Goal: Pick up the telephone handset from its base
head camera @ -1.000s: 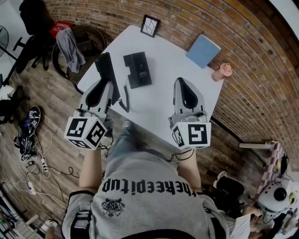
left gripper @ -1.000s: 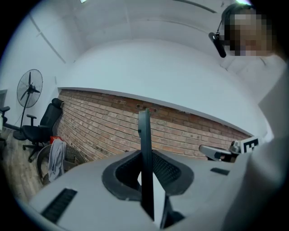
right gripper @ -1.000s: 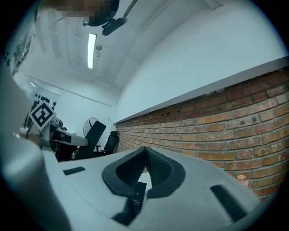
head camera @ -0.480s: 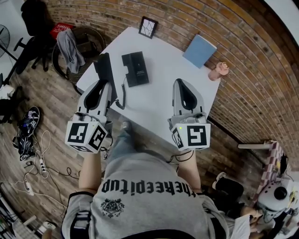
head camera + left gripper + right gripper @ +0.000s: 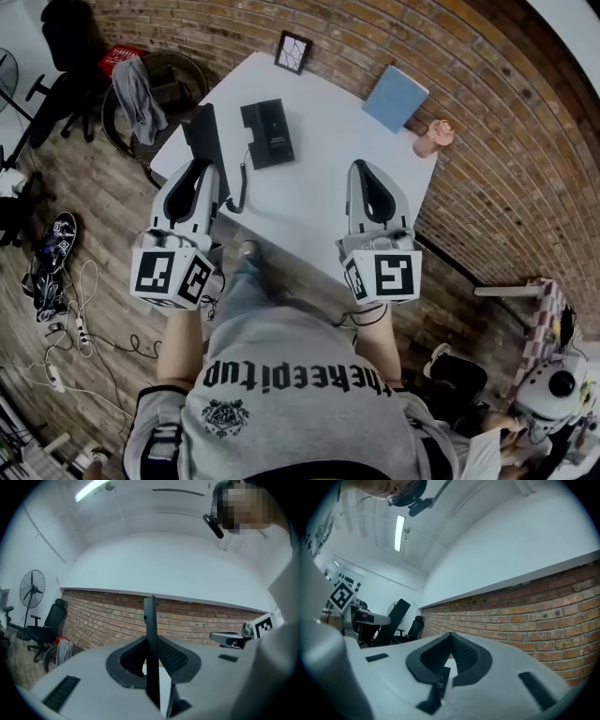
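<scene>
The black telephone handset (image 5: 204, 136) stands on edge between the jaws of my left gripper (image 5: 211, 169), over the white table's (image 5: 319, 187) left edge. In the left gripper view it shows as a thin black upright bar (image 5: 150, 620) on which that gripper (image 5: 151, 639) is shut. Its cord (image 5: 240, 186) curls back to the black base (image 5: 266, 134), which lies flat on the table just right of the handset. My right gripper (image 5: 360, 166) hovers over the table's near right part. Its jaws (image 5: 450, 635) meet at the tip with nothing in them.
A small picture frame (image 5: 292, 52), a blue book (image 5: 396, 97) and a pink object (image 5: 431, 140) sit along the table's far side by the brick wall. A chair with clothes (image 5: 141, 94) stands left of the table. Shoes and cables (image 5: 52, 267) lie on the wooden floor.
Both grippers have drawn back a little towards the table's near edge, as the table sits further up the head view. The handset stays in the left gripper.
</scene>
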Demonstrator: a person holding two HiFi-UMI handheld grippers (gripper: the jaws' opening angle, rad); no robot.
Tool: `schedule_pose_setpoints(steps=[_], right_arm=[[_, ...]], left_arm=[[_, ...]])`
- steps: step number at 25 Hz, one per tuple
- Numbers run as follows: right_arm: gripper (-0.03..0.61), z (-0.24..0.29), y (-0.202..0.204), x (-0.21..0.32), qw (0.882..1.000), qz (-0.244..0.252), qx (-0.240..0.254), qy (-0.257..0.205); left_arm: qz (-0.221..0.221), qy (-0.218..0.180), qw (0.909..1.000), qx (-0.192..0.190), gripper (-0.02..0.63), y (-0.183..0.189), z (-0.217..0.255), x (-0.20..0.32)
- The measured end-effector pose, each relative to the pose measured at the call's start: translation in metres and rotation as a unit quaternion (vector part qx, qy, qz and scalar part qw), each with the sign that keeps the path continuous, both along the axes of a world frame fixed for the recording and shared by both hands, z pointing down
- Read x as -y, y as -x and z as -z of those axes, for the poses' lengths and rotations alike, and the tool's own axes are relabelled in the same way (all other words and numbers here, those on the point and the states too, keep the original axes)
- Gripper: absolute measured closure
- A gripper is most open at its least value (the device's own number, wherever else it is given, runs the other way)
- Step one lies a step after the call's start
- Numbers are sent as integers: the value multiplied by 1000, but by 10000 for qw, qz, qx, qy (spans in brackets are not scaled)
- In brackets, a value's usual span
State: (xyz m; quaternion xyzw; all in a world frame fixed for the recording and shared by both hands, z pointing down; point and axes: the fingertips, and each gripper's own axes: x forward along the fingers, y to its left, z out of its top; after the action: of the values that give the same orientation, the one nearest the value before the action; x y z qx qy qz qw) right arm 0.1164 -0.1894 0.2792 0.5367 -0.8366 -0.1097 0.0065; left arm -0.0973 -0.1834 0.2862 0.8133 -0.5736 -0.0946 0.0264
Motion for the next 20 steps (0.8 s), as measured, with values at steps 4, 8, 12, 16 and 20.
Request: schedule_pose_setpoints(steps=[4,8,12,16,20], right_arm=[[575,-1,-1,-3,10000,-16,2,-16],[575,-3,0,-3,10000,-6,-4,-22],[575,-3,1,1,10000,-32,-13,-23],[575,-4,2,4,10000,-40,-25,-15],[575,-5,3,8,10000,-35,-35,-8]], left_arm=[[79,103,9999,35,546,-1,2,-3],[77,-4,10000,13,546,0,0,-3],[103,63,9999,21,546,1,2,-1],[95,23,10000,5,546,2,2,2],[87,17,10000,-1,546,1,3,6]])
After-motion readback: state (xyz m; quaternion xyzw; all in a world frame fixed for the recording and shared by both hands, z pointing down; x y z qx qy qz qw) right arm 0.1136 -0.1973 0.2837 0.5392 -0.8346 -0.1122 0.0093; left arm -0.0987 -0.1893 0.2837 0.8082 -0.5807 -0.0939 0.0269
